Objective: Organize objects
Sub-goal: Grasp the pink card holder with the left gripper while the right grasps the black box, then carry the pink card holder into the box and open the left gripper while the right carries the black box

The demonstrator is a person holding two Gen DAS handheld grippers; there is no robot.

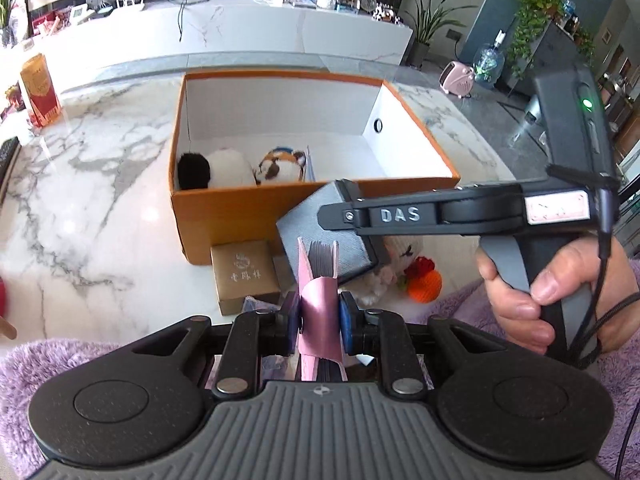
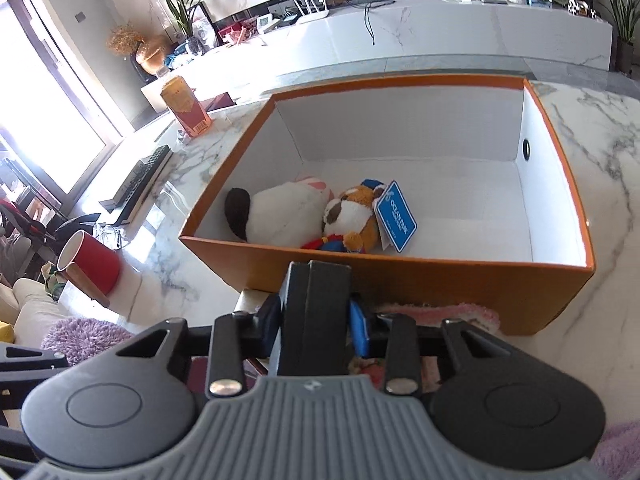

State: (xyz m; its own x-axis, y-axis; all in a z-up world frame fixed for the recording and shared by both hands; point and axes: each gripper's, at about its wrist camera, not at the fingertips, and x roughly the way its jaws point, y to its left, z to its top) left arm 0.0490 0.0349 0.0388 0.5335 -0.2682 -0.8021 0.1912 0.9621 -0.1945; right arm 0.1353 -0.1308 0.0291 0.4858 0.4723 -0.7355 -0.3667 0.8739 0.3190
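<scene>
My left gripper (image 1: 319, 322) is clamped on a pink wallet (image 1: 318, 280), blue pads pressing its sides, its open edge standing up and showing the dark folds inside. My right gripper (image 2: 316, 320) is clenched around a grey box (image 2: 314, 312), which fills the gap between the pads; in the left wrist view that same grey box (image 1: 320, 236) hangs in front of the near wall of the orange box, with the right gripper's black body reaching in from the right and my hand (image 1: 532, 292) wrapped round the handle.

The orange box (image 2: 420, 276) sits on the marble table (image 2: 600, 184), open on top, white inside. In its near-left corner lie a white plush with a black tail (image 2: 280, 212) and, touching it on the right, a brown and white plush (image 2: 352, 216) with a blue tag (image 2: 396, 216). The rest of the box floor is bare white.

Outside, against the near wall of the orange box, a small tan gift box (image 1: 244, 276) rests on the table, just left of my wallet. To the right, under the grey box, a white plush (image 1: 404, 252) and an orange knitted toy (image 1: 424, 284) lie close together. Far left on the table stands a red and gold carton (image 2: 186, 106), and a red cup (image 2: 90, 262) sits near left. Purple fuzzy sleeves (image 1: 48, 364) frame the bottom.
</scene>
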